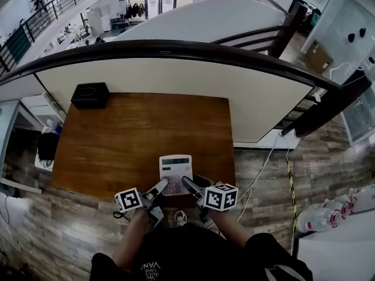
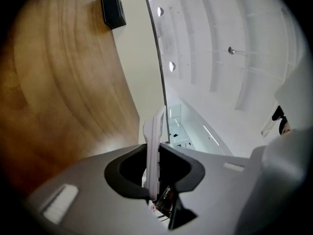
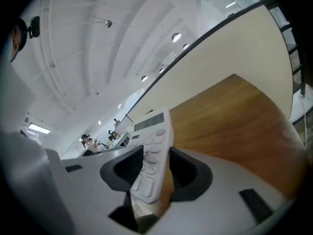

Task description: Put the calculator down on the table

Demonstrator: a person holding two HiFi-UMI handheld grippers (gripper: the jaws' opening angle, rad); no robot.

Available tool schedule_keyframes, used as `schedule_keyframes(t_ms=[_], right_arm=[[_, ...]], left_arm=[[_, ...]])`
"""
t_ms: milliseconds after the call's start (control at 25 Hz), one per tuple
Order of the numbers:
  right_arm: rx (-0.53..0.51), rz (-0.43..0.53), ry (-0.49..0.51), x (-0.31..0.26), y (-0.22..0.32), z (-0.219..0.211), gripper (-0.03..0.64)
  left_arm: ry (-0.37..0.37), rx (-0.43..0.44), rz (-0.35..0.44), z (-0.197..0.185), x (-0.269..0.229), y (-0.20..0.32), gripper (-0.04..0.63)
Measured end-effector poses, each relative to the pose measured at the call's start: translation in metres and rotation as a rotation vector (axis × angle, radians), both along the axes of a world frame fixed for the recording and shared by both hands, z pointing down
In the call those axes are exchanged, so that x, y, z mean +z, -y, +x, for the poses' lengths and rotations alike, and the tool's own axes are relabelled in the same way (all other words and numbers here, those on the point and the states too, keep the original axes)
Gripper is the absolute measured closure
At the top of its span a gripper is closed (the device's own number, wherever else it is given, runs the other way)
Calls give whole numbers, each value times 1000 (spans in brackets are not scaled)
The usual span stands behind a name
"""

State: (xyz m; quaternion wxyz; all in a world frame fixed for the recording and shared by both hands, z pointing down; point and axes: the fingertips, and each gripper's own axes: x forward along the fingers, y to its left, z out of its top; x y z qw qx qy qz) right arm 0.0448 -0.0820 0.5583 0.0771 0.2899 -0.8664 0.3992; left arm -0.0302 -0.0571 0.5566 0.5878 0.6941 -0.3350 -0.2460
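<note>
A white calculator point(image 1: 176, 167) is held from its near end by both grippers, over the near edge of the brown wooden table point(image 1: 123, 139). My left gripper point(image 1: 164, 184) is shut on its near left corner, and my right gripper point(image 1: 186, 182) is shut on its near right corner. The left gripper view shows the calculator point(image 2: 154, 141) edge-on, pinched in the left gripper point(image 2: 154, 169). The right gripper view shows its display and keys point(image 3: 152, 146), clamped in the right gripper point(image 3: 155, 174), with the tabletop point(image 3: 234, 121) beyond. Whether it touches the wood I cannot tell.
A black box point(image 1: 90, 95) stands at the table's far left corner, also in the left gripper view point(image 2: 113, 10). A cream wall with a dark curved rail point(image 1: 176, 51) runs behind the table. Plastic bottles point(image 1: 319, 218) lie on the floor at the right.
</note>
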Motion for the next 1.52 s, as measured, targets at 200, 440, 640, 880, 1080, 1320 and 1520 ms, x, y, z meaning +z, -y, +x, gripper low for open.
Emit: schedule_keyframes(t_ms=[200,440,640,880,1080,1320,1520], right_arm=[[2,-14,-24,13,30,2,449],[45,-23,-47,26,72,-4,449],[77,-25,-75,34,110,-10,449],[107,-12,-123,45,145,-18,449],[127,16,-157,47,179,-24,449],[154,38,-197,51,218,-29,449],[168,71,-232,55,251,-34,465]], left_arm=[[76,31,2,1,12,32,528],[173,75,26,-5,22,78,522],[271,132,57,-11,29,118,514],[468,172,134,-23,43,156,500],[558,196,202,-28,46,191,499],[678,228,261,-33,53,232,491],[804,234,251,-40,72,261,477]])
